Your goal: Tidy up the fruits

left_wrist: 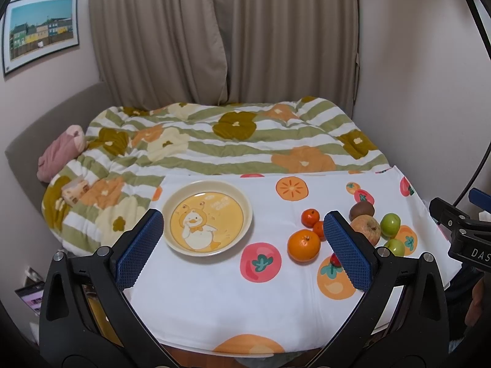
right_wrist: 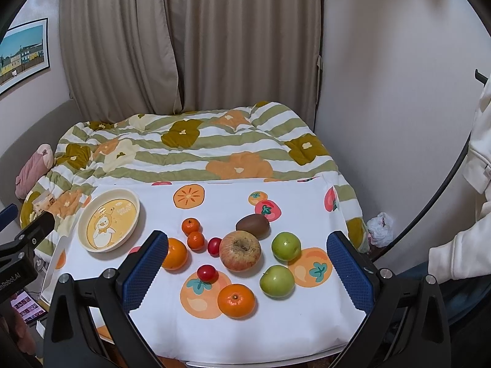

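A cream plate (right_wrist: 135,202) with a duck picture lies empty at the table's left, also plate (left_wrist: 172,205). To its right, loose on the fruit-print cloth, are a red-yellow apple (right_wrist: 241,250), a kiwi (right_wrist: 253,226), two green fruits (right_wrist: 286,246) (right_wrist: 277,281), two oranges (right_wrist: 236,300) (right_wrist: 175,253), two small mandarins (right_wrist: 190,226) (right_wrist: 195,240) and two cherry tomatoes (right_wrist: 214,246) (right_wrist: 206,273). My right gripper (right_wrist: 248,237) hovers open before the fruit pile, holding nothing. My left gripper (left_wrist: 244,224) is open and empty between the plate and an orange (left_wrist: 303,245).
Behind the table lies a bed with a floral striped quilt (left_wrist: 233,141), a pink plush (left_wrist: 61,156) and beige curtains. A person's white sleeve (right_wrist: 460,254) is at the right. A white bag (right_wrist: 380,228) lies on the floor. The cloth's front edge (right_wrist: 245,355) is close.
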`<state>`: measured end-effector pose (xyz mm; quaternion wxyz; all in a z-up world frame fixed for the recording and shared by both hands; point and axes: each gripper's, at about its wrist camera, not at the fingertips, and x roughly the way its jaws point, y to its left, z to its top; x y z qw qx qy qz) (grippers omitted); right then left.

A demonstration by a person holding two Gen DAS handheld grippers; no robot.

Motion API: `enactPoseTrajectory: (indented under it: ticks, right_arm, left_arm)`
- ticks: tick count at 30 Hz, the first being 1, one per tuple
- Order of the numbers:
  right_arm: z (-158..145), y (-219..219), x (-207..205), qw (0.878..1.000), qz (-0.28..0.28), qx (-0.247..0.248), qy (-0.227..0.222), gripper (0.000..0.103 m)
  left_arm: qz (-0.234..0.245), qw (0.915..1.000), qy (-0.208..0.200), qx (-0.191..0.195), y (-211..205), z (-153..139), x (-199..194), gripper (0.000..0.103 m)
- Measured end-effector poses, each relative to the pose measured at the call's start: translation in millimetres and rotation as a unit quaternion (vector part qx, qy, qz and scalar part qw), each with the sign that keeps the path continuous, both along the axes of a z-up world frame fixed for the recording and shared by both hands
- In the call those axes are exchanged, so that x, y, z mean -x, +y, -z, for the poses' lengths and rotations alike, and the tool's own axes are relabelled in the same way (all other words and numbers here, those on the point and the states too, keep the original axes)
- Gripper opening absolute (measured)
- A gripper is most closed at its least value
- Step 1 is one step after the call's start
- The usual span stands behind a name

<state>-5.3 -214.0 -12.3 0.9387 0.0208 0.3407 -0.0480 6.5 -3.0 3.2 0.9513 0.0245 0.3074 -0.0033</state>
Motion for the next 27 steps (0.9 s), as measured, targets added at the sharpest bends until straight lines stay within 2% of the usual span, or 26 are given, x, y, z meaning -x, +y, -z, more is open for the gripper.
enactPoseTrajectory:
  ticks: [27]
  right_arm:
    - [0.1, -0.5, -0.2, 1.000, 0.001, 0.000, 0.000, 0.103]
  left_arm:
    - [0.001, 1.0000, -0.002, 0.001, -1.3, 1.0, -1.8, 0.103]
